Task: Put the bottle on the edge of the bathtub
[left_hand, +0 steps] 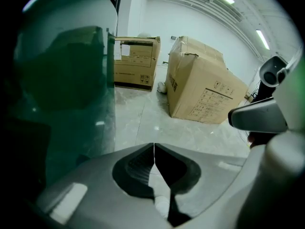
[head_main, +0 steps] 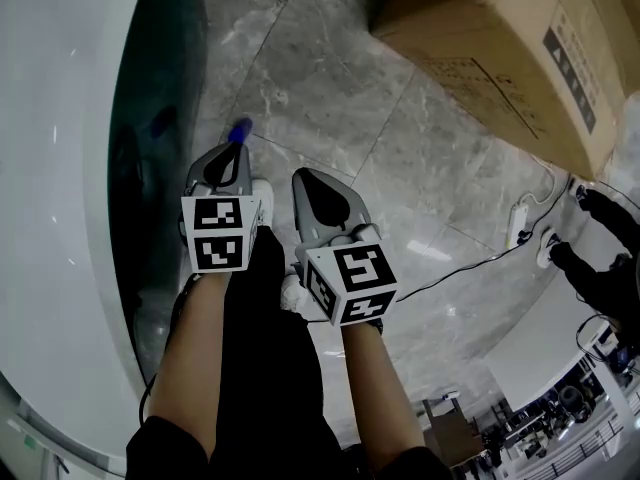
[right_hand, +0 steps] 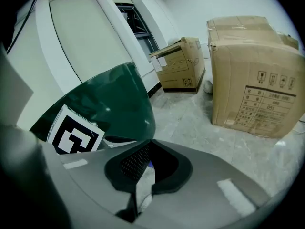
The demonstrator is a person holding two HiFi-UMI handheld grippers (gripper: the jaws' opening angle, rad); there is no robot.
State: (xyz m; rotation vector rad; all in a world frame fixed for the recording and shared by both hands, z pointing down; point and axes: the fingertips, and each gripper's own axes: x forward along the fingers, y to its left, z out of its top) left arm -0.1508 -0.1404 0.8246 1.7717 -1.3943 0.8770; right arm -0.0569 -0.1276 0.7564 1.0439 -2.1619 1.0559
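Observation:
A small blue-topped thing (head_main: 240,130), perhaps the bottle, lies on the floor just past the tip of my left gripper (head_main: 232,150); most of it is hidden. A speck of the same blue (right_hand: 149,165) shows through the right jaws' opening. The bathtub (head_main: 60,168) curves along the left, white rim above a dark green glossy side (left_hand: 71,104). My left gripper (left_hand: 154,146) has its jaws meeting at the tips, holding nothing. My right gripper (head_main: 305,176) hangs beside it, jaws (right_hand: 151,144) also closed and empty. Both hover low over the grey marble floor.
A big cardboard box (head_main: 500,48) stands at the far right, and a smaller open box (left_hand: 136,61) sits behind it by the wall. A power strip with cables (head_main: 520,223) lies on the floor at right. The person's legs fill the bottom middle.

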